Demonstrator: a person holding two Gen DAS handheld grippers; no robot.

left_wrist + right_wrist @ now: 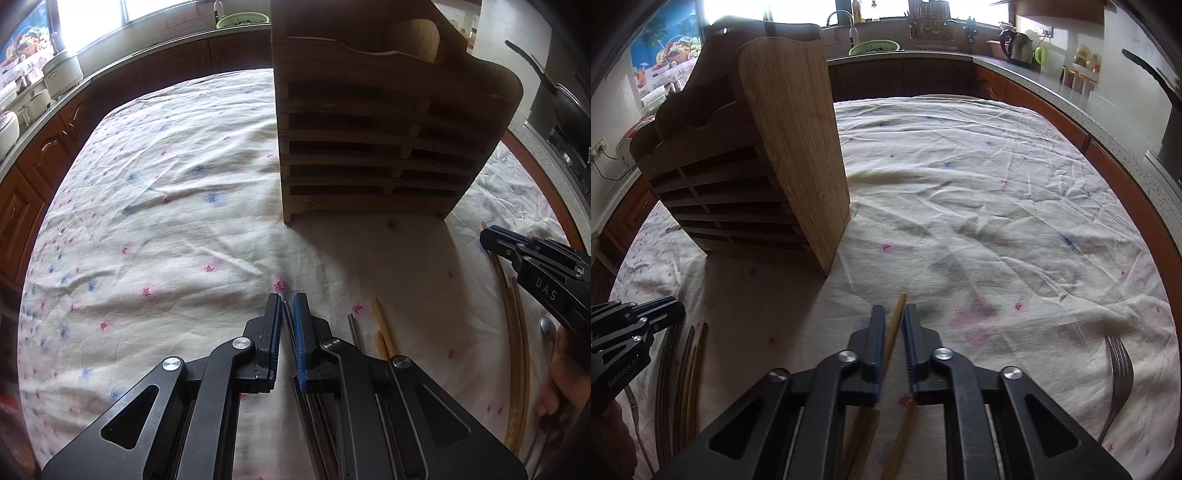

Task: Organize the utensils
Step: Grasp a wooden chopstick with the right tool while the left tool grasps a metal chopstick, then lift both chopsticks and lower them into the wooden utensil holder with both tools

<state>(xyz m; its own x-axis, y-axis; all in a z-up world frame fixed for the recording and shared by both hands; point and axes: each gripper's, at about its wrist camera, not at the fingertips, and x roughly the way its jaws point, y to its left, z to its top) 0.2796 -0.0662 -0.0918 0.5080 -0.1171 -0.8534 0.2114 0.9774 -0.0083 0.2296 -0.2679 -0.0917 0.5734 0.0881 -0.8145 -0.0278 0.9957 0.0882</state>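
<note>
Looks like the pick-up step: both grippers are down at the near edge of the table, each straddling one stick. The left gripper has its jaws narrowed around a thin dark metal chopstick, but there's a sliver of gap, so I can't tell if it's actually clamped. The right gripper has a light bamboo chopstick running between its blue pads; the jaws are narrow but look apart from the stick.

More loose bamboo chopsticks lie just right of the left gripper, and a steel fork sits near right on the flowered white tablecloth.

Farther back stands the slatted bamboo utensil rack, nothing in it that I can see. My guess for the next move: close fully, lift, then carry each stick to the rack's open top compartments.
</note>
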